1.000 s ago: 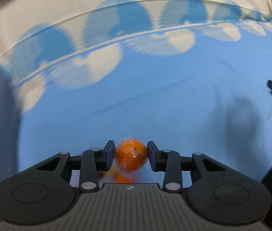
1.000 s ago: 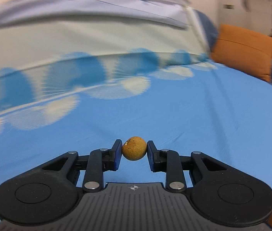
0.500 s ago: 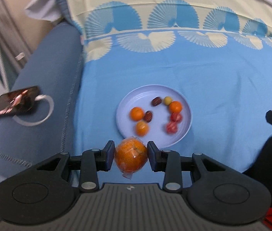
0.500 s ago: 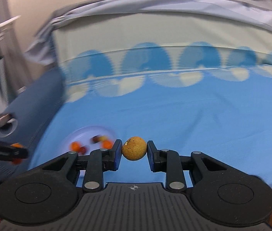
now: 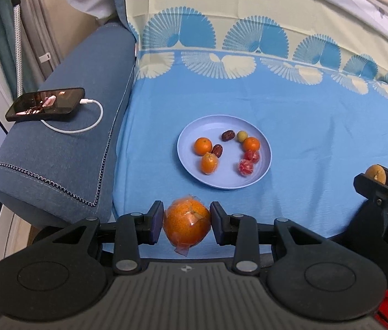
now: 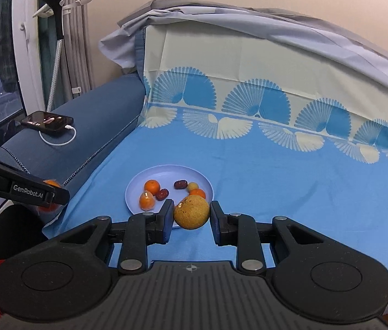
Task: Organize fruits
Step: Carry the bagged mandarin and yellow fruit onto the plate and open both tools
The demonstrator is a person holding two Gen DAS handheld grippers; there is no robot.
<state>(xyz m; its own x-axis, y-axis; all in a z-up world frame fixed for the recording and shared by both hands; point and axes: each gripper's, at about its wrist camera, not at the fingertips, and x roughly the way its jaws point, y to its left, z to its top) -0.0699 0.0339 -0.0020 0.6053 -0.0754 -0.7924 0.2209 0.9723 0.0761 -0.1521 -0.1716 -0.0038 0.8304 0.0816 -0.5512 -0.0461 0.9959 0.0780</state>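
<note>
Plate [image 5: 265, 148], pale blue, lies on a blue sheet [image 5: 317, 126] spread over a bed, and carries three small oranges, two dark dates [image 5: 228, 135], one pale green fruit [image 5: 240, 136] and two red wrapped fruits [image 5: 245, 167]. One orange on the plate [image 5: 202, 146] lies bare at the left, just beside a date; a second orange [image 5: 209, 164], wrapped in film, lies in front of it. Left gripper [image 5: 187, 224] holds a wrapped orange [image 5: 187, 225] between its pads, jaws closed on the fruit's sides, above the sheet near the plate's front edge. Right gripper [image 6: 191, 217] holds a rough yellow-brown fruit [image 6: 191, 212], jaws closed narrowly on it; in the right wrist view this fruit overlaps the plate's front rim [image 6: 130, 192], though whether it hangs directly above the plate cannot be told. In the left wrist view the right gripper [image 5: 376, 176] appears at the right edge, well apart from the plate. Phone [image 5: 45, 104] with a white cable [image 5: 84, 126] rests on a dark blue cushioned ledge [image 5: 64, 159] left of the bed.
</note>
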